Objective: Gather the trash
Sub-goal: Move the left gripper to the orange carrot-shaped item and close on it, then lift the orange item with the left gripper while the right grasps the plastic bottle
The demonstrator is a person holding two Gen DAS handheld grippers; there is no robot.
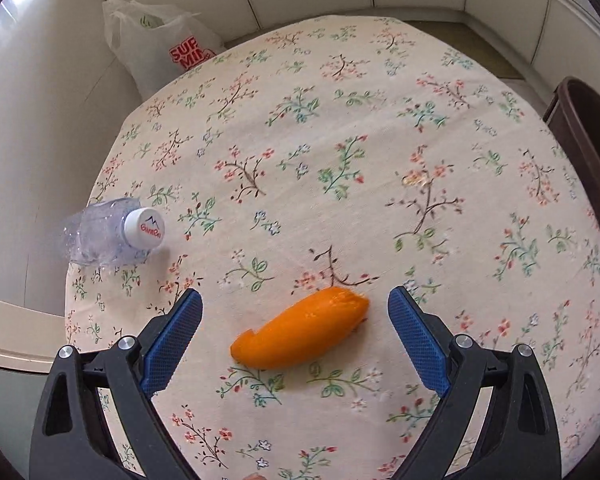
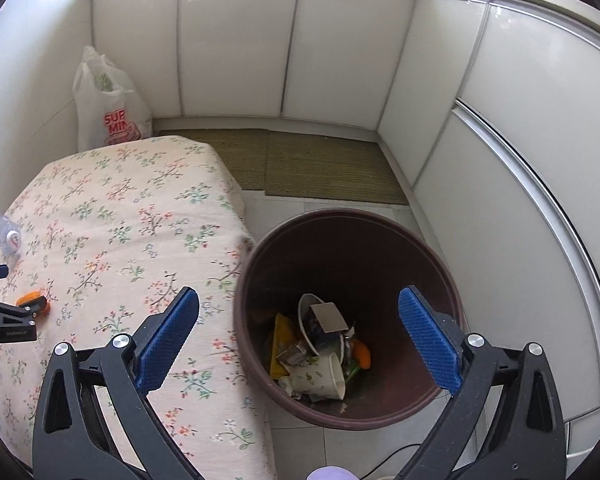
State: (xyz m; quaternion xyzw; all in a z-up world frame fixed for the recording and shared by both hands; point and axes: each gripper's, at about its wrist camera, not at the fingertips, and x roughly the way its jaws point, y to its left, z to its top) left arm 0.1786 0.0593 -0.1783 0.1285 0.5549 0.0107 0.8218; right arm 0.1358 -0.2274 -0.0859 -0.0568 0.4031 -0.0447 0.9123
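Two pieces of rubbish lie on the table [image 1: 380, 92] with the floral cloth, and I take them from the left. At the left edge, partly hanging past it, rests a crushed clear plastic bottle [image 1: 104, 232] with a white printed cap, lying on its side. It looks nearly weightless, springy and slick; I judge the firm cap end the surest place to pinch, since the crumpled body would give and slide.

Nearer the middle of the near edge lies a curved orange strip of fruit peel [image 1: 300, 328], glossy outside, torn and ragged at its right end. It should be light, limp and a little slippery, so a pinch across its narrow width at mid-length seems best. The left gripper [image 1: 296, 320] hangs just over it, jaws spread wide and released, the blue pads [image 1: 172, 340] standing apart from the peel on either side and nothing yet clamped.

Further right, off the right edge of the table, a round dark-brown plastic bin [image 2: 452, 292] stands on the tiled floor, already holding paper cups, card scraps and another bit of orange peel. The right gripper [image 2: 298, 340] hovers above its mouth, jaws likewise wide and empty. A white plastic shopping bag [image 2: 108, 108] with red lettering leans in the far corner behind the table.
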